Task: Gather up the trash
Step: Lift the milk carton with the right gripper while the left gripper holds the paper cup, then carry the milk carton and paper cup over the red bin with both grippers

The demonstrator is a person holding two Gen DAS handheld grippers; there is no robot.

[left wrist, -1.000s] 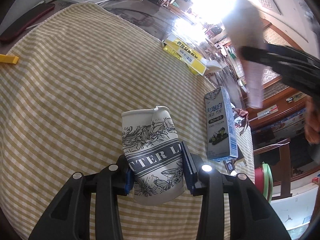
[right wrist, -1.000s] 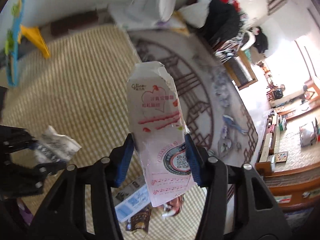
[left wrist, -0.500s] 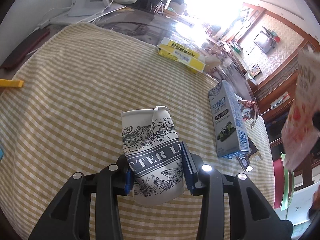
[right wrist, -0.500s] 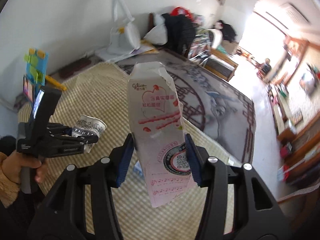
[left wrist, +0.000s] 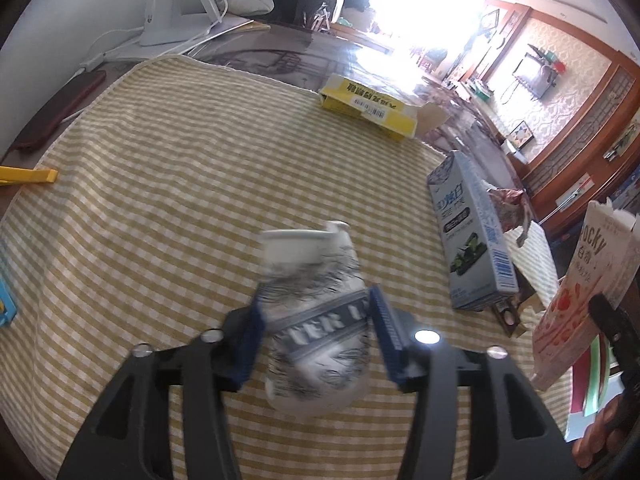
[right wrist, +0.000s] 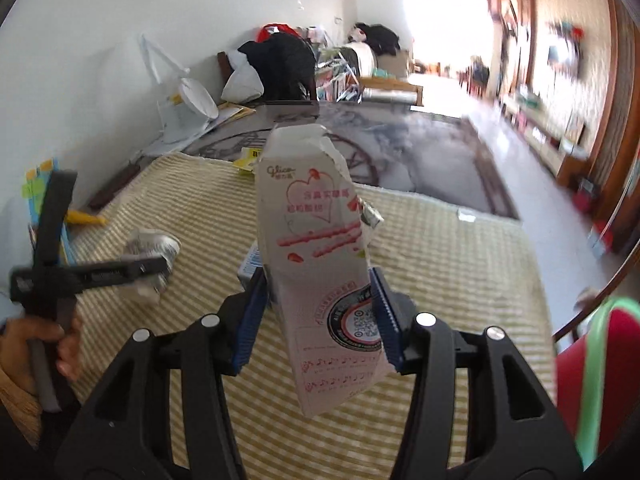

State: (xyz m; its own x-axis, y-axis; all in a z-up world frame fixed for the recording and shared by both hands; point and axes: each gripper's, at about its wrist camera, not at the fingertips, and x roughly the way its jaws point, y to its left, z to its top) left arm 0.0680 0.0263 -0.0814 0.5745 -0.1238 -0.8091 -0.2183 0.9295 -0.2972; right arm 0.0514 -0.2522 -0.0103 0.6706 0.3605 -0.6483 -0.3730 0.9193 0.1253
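Observation:
My left gripper (left wrist: pixel 316 332) is shut on a crumpled white paper cup with black print (left wrist: pixel 316 320) and holds it above the yellow checked tablecloth (left wrist: pixel 160 200). The cup also shows in the right wrist view (right wrist: pixel 154 248). My right gripper (right wrist: pixel 320 316) is shut on a torn pink-and-white Pocky box (right wrist: pixel 320 260), held upright above the cloth's right side. That box also shows at the right edge of the left wrist view (left wrist: pixel 576 288). A blue-and-white carton (left wrist: pixel 468 236), a yellow box (left wrist: pixel 368 106) and a crumpled wrapper (left wrist: pixel 510 208) lie on the cloth.
A red bin with a green rim (right wrist: pixel 600 380) stands off the table's right side. A yellow clip (left wrist: pixel 28 176) lies at the cloth's left edge. A white lamp base (left wrist: pixel 160 12), papers and a dark case (left wrist: pixel 60 108) sit beyond the cloth.
My right gripper has swung the Pocky box from over the table's far side down toward its right edge. My left gripper has tilted with the cup, which is blurred now.

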